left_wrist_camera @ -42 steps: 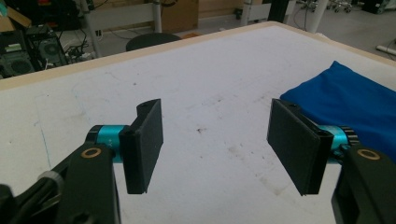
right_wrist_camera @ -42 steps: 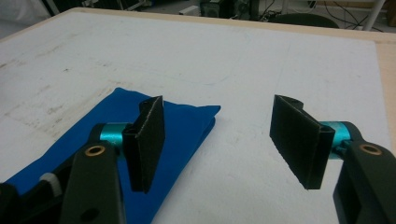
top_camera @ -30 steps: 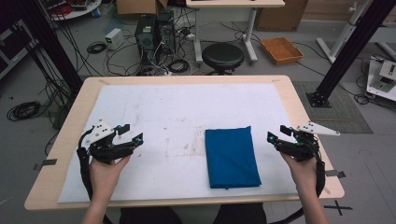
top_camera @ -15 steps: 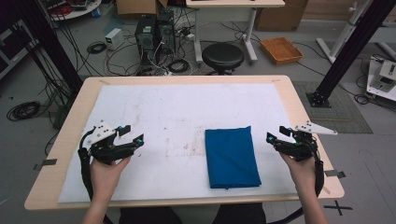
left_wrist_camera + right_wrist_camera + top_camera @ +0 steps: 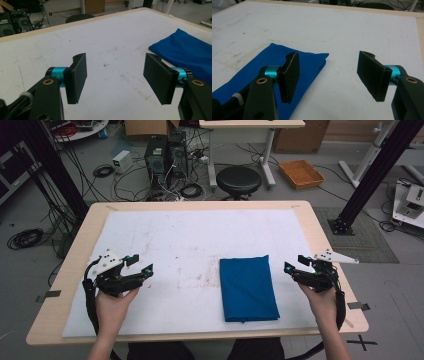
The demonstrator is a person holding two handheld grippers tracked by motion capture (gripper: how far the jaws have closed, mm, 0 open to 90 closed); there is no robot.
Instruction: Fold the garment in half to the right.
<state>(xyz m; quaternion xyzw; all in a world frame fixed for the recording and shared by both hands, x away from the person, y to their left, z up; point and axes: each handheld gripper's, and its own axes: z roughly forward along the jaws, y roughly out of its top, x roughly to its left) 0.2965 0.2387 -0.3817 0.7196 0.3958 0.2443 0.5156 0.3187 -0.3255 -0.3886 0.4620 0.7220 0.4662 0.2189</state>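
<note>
Your left gripper [image 5: 142, 268] sits near the left edge of the surface [image 5: 190, 235], held low in your left hand [image 5: 112, 302] over the white sheet. In the left gripper view its jaws stand wide apart with nothing between them, only bare, lightly stained sheet beyond.

Move right and you come to the blue cloth [image 5: 248, 287], folded into a long rectangle and lying flat on the sheet, right of the middle and towards your near edge. It is well apart from your left gripper and near your right one. In the left gripper view the blue cloth [image 5: 186, 51] lies off to the right, beyond the right-hand jaw.

Your right gripper [image 5: 292, 269] rests just beside the cloth's right edge, not touching it. Its jaws are also spread wide and empty, pointing across the sheet, with a corner of the cloth [image 5: 310, 62] behind the left-hand jaw.
</note>
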